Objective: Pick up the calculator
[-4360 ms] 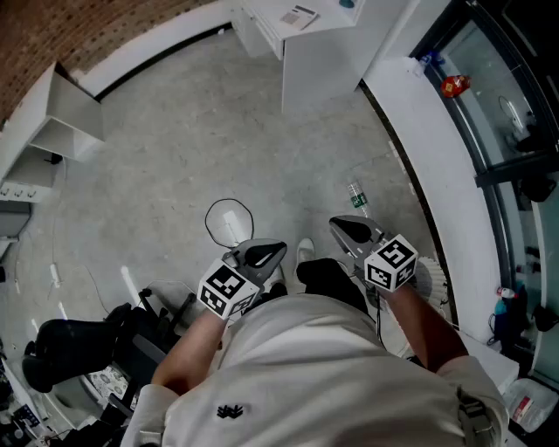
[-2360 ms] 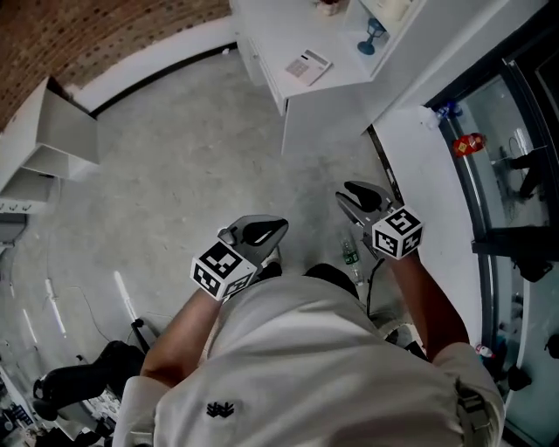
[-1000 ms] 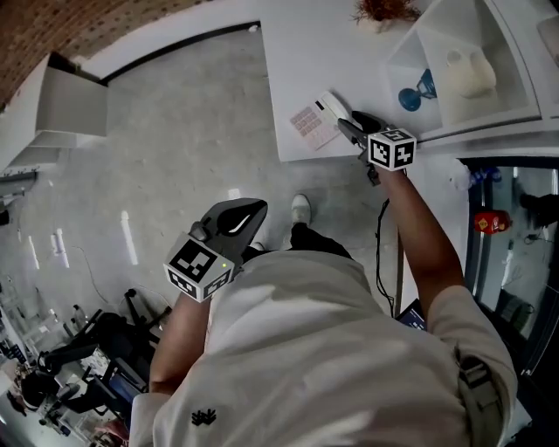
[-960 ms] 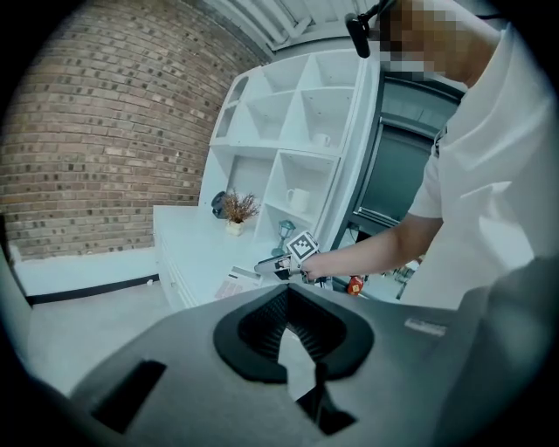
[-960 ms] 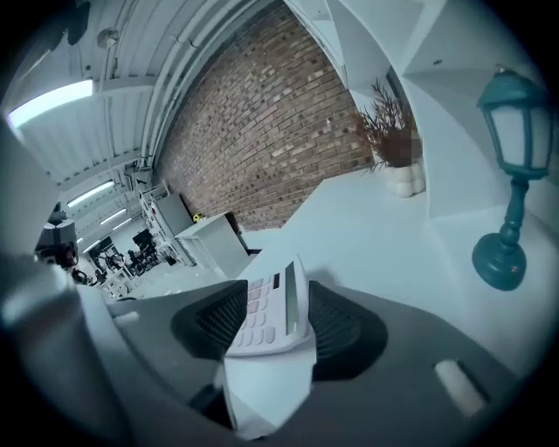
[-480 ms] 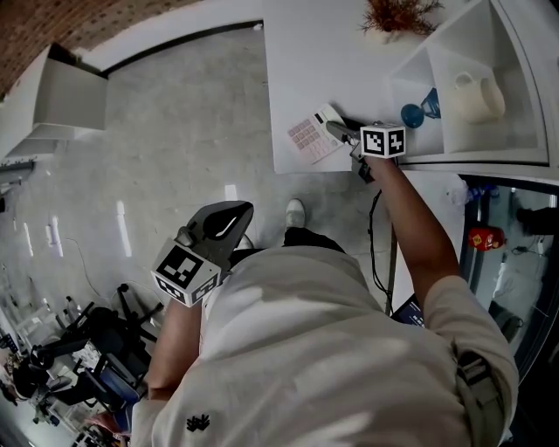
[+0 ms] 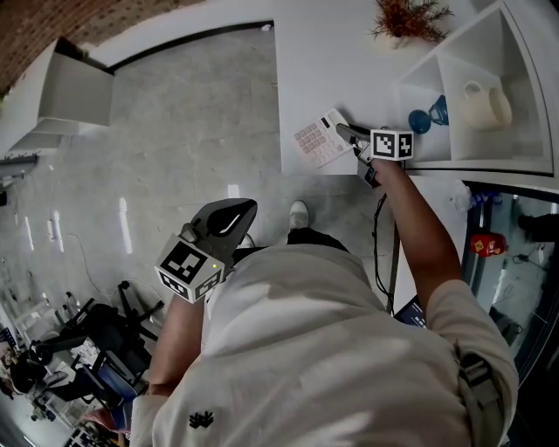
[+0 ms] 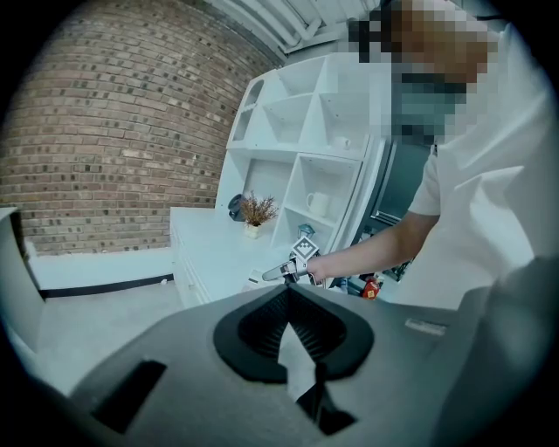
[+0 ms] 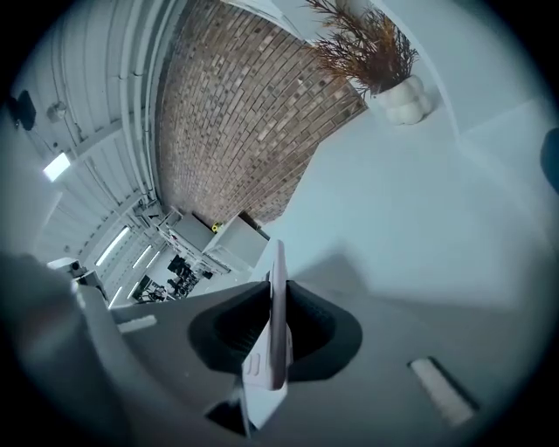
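**Right gripper closing on calculator at table edge**

Right gripper is reaching out over the white table, arm extended. Its jaws are closing with the calculator between them. In the right gripper view the calculator shows edge-on, one end between the black pads, and both pads sit against its faces. The rest sticks out past the jaw tips.

The calculator is at the table's near corner, right by the edge over the grey floor. Can't tell if it is off the surface.

Left gripper is held low by the person's torso over the floor, well apart from the table. Its jaw tips are together with nothing in them.

Also there: dried plant in a white pot further back on the table, plus a blue object and a white mug in the shelf unit beside it.
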A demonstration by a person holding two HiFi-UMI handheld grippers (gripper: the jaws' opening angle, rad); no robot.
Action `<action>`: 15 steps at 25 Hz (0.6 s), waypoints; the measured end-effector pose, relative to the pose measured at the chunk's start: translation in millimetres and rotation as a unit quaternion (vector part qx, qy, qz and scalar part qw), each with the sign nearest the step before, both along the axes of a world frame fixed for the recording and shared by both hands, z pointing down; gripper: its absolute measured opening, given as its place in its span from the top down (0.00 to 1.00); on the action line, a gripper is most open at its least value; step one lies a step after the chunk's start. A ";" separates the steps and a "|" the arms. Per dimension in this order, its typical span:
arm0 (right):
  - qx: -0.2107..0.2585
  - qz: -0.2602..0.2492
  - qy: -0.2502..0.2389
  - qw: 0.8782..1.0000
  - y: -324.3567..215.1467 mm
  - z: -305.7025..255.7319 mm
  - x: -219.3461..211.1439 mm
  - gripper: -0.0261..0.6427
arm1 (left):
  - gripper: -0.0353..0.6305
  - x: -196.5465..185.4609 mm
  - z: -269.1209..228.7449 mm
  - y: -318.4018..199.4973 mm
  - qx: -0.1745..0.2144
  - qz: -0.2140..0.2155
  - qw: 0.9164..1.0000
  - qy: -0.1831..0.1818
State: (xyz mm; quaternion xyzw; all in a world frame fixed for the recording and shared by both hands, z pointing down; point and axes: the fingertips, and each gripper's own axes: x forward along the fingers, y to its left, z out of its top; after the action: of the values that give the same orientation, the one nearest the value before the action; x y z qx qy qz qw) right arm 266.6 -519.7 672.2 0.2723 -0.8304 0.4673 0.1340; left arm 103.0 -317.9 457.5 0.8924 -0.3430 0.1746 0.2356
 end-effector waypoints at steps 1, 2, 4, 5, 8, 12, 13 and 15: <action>0.003 0.000 0.001 1.000 0.8 -2.5 -1.1 0.86 | 0.94 -1.7 -0.2 0.7 0.001 0.001 1.000 0.000; 0.007 0.000 0.002 1.000 1.7 -5.1 -2.0 0.87 | 0.94 -3.1 -0.4 1.5 0.002 0.003 1.000 0.000; 0.013 0.003 0.005 1.000 3.1 -10.2 -2.4 0.87 | 0.94 -5.5 -0.8 3.2 0.004 0.005 1.000 0.003; 0.016 0.005 0.008 1.000 4.2 -13.1 -2.7 0.87 | 0.94 -7.4 -1.6 4.6 0.005 0.006 1.000 0.005; 0.030 0.016 0.018 0.999 8.7 -23.6 -5.4 0.87 | 0.94 -17.3 -6.2 11.5 0.011 0.009 1.000 0.010; 0.043 0.036 0.023 0.998 12.8 -38.6 -6.9 0.87 | 0.94 -31.3 -9.6 21.4 0.018 0.014 1.000 0.016; 0.046 0.039 0.024 0.998 14.9 -43.2 -8.3 0.87 | 0.94 -35.2 -10.0 24.7 0.019 0.015 1.000 0.018; 0.053 0.043 0.027 0.997 21.8 -54.5 -13.7 0.87 | 0.94 -44.9 -12.0 33.3 0.021 0.018 0.999 0.020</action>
State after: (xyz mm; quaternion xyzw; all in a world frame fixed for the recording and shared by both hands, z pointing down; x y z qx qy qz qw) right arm 252.9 -497.9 617.7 0.3269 -0.8378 0.4201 0.1213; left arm 58.1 -284.6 445.5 0.9066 -0.3254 0.1536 0.2203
